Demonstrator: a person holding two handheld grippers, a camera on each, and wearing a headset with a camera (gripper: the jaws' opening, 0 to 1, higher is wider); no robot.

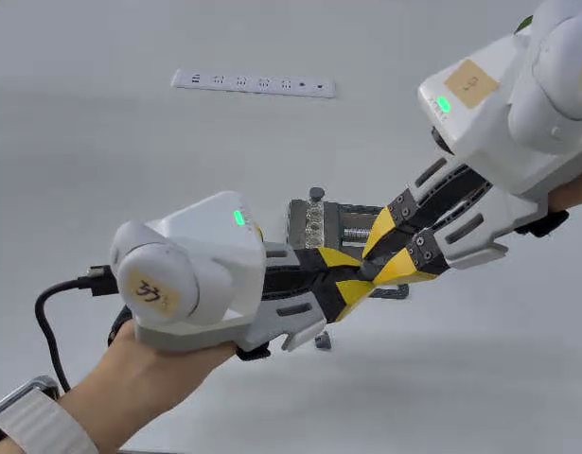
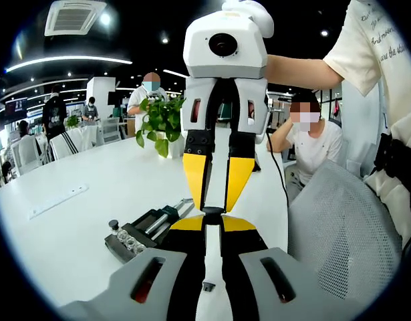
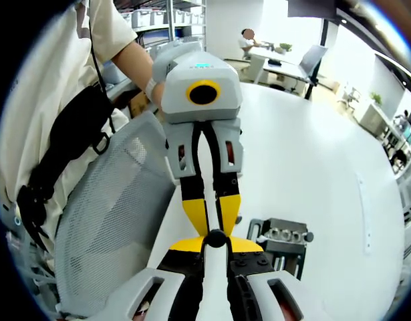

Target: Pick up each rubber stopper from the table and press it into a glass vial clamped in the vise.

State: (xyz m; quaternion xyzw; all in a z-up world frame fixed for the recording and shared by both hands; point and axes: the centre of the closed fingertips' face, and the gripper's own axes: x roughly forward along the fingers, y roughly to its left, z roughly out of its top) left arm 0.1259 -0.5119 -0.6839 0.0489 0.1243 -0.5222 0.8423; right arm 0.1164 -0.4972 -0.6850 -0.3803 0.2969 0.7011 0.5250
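On the rounded back of the left gripper (image 1: 364,284) sits a tan paper sticker (image 1: 155,293) with handwritten marks I cannot read. A second tan sticker (image 1: 470,83) on the right gripper (image 1: 371,265) is just as illegible. Both grippers hang above the wide white table (image 1: 130,142), their yellow-and-black jaws pointed at each other with the tips meeting just in front of the dark metal vise (image 1: 300,222). Each pair of jaws is drawn nearly together. In the right gripper view a small dark round rubber stopper (image 3: 216,239) sits right where the tips meet, and I cannot tell which pair actually clamps it. The vise holds a short row of clear glass vials (image 1: 314,224) upright between its blocks; their contents are too small to make out. A flat white power strip (image 1: 253,83) lies well apart from the vise, toward the far side, with bare tabletop between them and around them. A grey mesh chair (image 3: 111,221) stands just beside the table edge.
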